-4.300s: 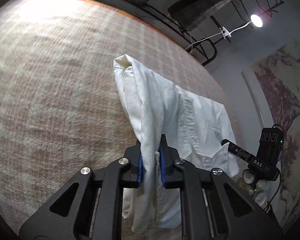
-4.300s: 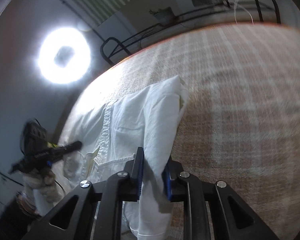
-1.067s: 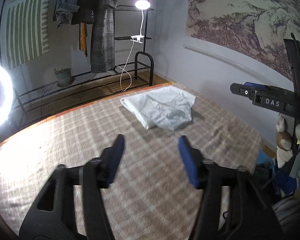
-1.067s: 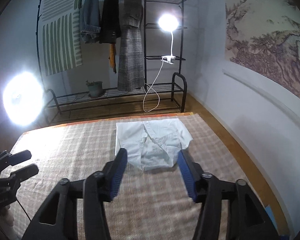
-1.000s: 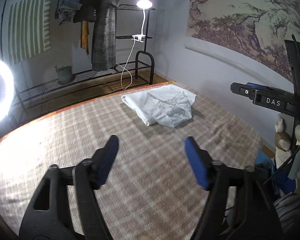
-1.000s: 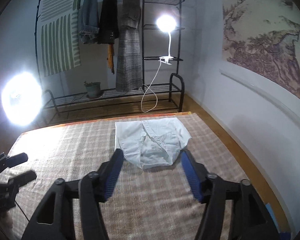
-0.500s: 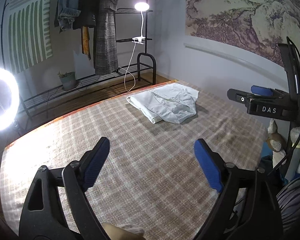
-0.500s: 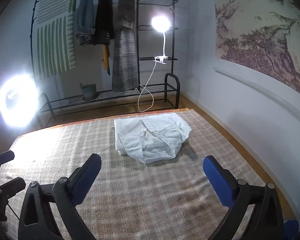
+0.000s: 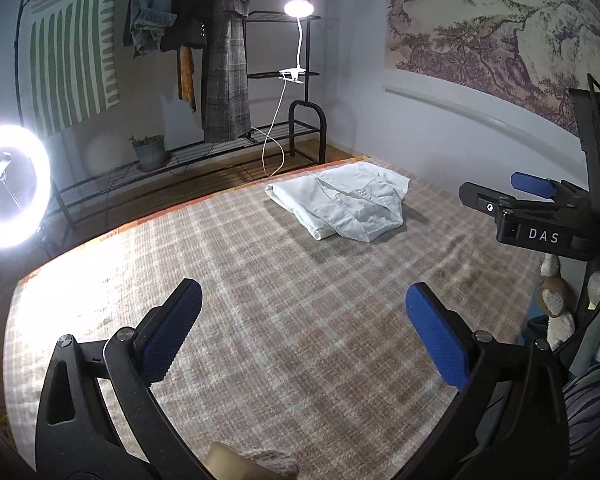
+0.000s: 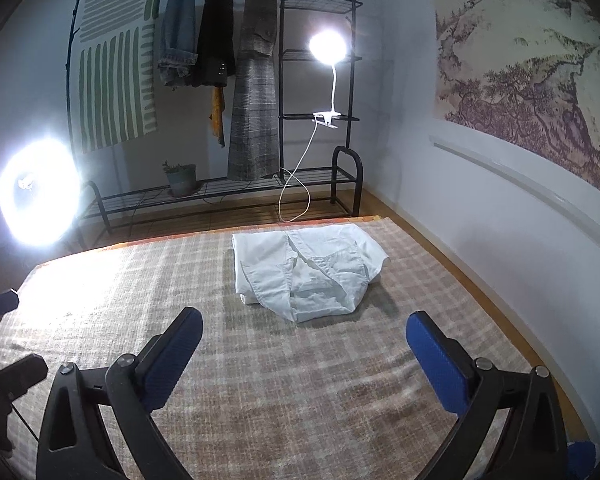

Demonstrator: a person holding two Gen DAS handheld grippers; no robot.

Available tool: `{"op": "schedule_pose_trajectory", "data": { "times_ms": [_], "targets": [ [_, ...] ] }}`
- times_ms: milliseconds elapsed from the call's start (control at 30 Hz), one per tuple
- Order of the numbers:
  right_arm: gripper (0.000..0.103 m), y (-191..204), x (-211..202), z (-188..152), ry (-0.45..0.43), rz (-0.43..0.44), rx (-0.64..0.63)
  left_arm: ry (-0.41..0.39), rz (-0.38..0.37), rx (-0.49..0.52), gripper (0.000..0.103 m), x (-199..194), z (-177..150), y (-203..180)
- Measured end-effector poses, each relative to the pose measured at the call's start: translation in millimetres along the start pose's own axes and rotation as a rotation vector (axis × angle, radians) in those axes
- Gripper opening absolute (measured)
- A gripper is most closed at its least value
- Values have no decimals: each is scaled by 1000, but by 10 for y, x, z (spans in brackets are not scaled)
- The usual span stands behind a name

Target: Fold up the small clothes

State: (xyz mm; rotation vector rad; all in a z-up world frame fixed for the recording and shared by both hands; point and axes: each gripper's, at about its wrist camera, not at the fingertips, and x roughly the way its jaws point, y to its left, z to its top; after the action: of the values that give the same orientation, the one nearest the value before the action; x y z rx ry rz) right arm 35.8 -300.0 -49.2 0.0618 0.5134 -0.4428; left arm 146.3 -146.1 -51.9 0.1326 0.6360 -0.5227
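my left gripper [image 9: 302,332] has its jaws still opening, now spread very wide, and nothing is between the blue pads [image 9: 171,330]. under it is only the checked blanket [image 9: 260,320]. my right gripper [image 10: 302,356] stands wide open too, and it holds nothing; its blue pads [image 10: 436,364] hang above the bare blanket [image 10: 300,400].

the white shirt [image 10: 306,274] lies folded into a small, somewhat loose bundle at the far side of the blanket, close to the orange edge. in the right wrist view it is ahead of my right gripper, a little beyond the pads and apart from them. the collar side looks toward the far edge, and one rounded flap lies on top at the near side. in the left wrist view the same shirt [image 9: 342,204] is well apart from my left gripper, far and to the right.

in the left wrist view my right gripper [image 9: 536,208] shows at the right edge, with white letters on its black body.

behind the blanket stands a black clothes rack [image 10: 320,92] with hanging coats [image 10: 256,72], a clip lamp [image 10: 327,49] shining on it, and a small potted plant [image 10: 180,178] on the low shelf. a ring light [image 9: 10,186] glows at the left. on the right wall is a landscape painting [image 10: 532,68].
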Motion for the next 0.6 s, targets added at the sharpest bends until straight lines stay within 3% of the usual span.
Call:
{"op": "schedule_pose_trajectory", "data": {
  "times_ms": [600],
  "targets": [
    [103,254,-81,-16,-35,-20,-33,36,32,-53,103,42,-69,202]
  ]
}}
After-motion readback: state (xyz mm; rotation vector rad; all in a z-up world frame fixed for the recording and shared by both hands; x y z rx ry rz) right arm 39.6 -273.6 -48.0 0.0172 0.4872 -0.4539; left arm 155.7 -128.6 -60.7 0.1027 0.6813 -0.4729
